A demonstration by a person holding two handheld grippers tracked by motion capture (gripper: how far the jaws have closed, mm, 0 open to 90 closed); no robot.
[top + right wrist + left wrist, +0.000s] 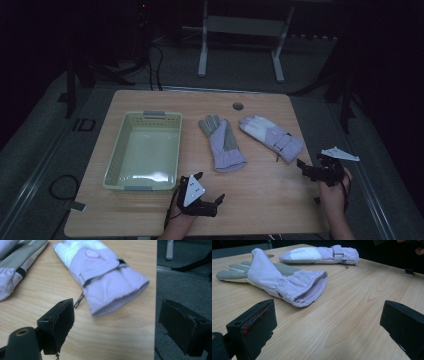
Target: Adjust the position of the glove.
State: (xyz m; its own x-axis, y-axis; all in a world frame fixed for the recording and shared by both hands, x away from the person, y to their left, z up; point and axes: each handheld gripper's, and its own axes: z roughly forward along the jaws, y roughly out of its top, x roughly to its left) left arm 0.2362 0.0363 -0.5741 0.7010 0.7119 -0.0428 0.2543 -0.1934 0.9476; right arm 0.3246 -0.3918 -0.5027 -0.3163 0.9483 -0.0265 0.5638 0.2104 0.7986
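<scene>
On my overhead feed the pale green plastic basket (pixel 145 150) with perforated walls and grey handles sits on the left half of the light wooden table (pixel 260 195), and I see nothing lying in it, just its bare glossy floor.

To the right of the basket lie two padded winter gloves. The lilac glove with the grey palm (pixel 222 143) lies palm up near the table's middle, fingers pointing away from me and its elastic, gathered cuff toward me; in my left gripper view that cuff (pixel 310 290) gapes open, showing a ribbed lining. Just to the right of it, apart from it, lies the lilac glove with the white finger section (pixel 272 136), angled so its cuff points toward the right edge. In my right gripper view I see a round badge on its back, a dark strap across the wrist and a small metal clip dangling at the cuff side.

My left gripper (pixel 209 189) hovers near the front edge, just in front of the grey-palmed glove, its jaws spread wide with nothing between them. My right gripper (pixel 306 169) sits at the right edge, near the other glove's cuff, jaws likewise wide and holding nothing.
</scene>
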